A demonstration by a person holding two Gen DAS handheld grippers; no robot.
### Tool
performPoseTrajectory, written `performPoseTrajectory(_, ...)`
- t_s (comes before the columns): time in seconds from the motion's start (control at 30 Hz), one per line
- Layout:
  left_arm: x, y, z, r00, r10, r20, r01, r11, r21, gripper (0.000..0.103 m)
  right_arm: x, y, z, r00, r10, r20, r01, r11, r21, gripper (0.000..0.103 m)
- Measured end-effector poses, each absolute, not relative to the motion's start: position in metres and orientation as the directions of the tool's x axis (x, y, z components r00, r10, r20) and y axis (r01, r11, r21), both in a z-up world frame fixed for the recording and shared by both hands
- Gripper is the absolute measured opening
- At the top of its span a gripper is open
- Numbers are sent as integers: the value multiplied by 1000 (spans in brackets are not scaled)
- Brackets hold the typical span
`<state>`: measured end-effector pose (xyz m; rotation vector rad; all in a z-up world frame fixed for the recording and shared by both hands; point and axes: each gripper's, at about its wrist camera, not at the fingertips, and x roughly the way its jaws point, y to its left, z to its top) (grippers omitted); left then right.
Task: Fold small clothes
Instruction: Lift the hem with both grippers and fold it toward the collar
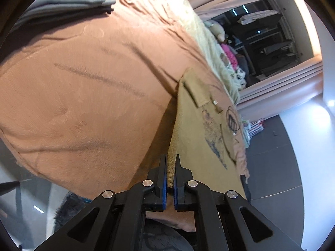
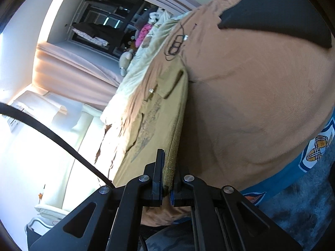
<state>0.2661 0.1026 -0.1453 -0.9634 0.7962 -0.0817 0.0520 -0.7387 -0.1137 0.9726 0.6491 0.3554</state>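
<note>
Both grippers are clamped on the hem of a tan printed shirt (image 1: 201, 125): the left gripper (image 1: 171, 167) and right gripper (image 2: 168, 167) lift it off the brown bed cover (image 1: 83, 83), so a fold appears to be starting. Next, both corners should travel evenly toward the collar. Only the right view shows the black garment (image 2: 282, 10); only the left shows the grey folded stack (image 1: 62, 0).

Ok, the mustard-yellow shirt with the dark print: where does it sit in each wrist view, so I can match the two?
Left wrist: the mustard shirt runs from lower centre up to the right, its hem pinched in the left gripper.
Right wrist: the shirt runs from lower centre upward, left of centre, its hem pinched in the right gripper.
Shared landmark: the orange-brown bedspread under it.
</note>
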Motion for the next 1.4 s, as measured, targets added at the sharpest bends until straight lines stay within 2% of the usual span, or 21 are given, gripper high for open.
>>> performPoseTrajectory(0.97,103,116,-107,816,-403,-414,-155,538,-828,4,-46,-758,-111,787,567,-244,-129,538,833,1)
performPoseTrajectory(1.4,98,117,-100,819,-406,-406,-140,545,-827,4,-25,-776,-118,778,584,-232,-142,522,841,1)
